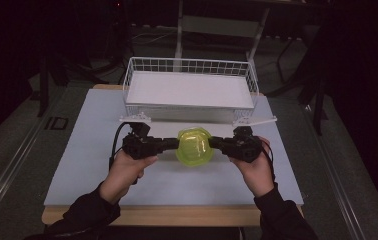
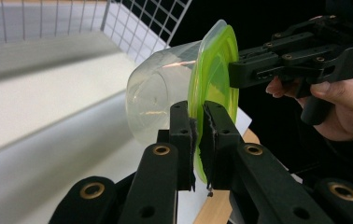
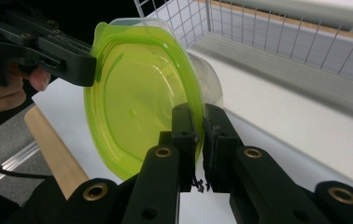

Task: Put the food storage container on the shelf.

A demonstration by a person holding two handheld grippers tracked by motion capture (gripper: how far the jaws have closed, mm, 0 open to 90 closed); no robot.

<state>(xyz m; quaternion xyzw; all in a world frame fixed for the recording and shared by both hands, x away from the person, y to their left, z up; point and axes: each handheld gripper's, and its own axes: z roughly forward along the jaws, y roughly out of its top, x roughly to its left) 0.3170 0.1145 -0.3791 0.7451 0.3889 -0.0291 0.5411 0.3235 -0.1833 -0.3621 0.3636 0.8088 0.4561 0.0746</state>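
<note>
So my left gripper (image 2: 197, 140) has its jaws pinched nearly closed on the rim of the green lid (image 2: 214, 84), with only the thin plastic edge between the pads, and in the left gripper view I can see the clear container (image 2: 158, 100) sticking out behind that lid, tipped on its side with its bottom pointing toward the basket. My right gripper (image 3: 200, 140) is doing the same thing on the opposite edge: jaws clamped tight on the lid's rim, just the lip of the lid sandwiched in there. From the right gripper view the lid faces me flat-on, kind of an octagon shape with a little tab at the top, and the see-through tub peeks out past its far edge. In the high view the container (image 1: 193, 146) hangs between the two grippers, left gripper (image 1: 173, 144) on one side and right gripper (image 1: 214, 142) on the other, both touching it, lifted off the white table (image 1: 87, 150) as far as I can tell. It sits just in front of the white wire basket (image 1: 189, 89), roughly level with the basket's middle and near its front wall. My left hand (image 1: 124, 167) and right hand (image 1: 257, 167) are back from the basket, toward the near edge of the table, dark sleeves coming in below. The table has a wooden edge (image 3: 53, 149) showing below the lid in the right gripper view.
</note>
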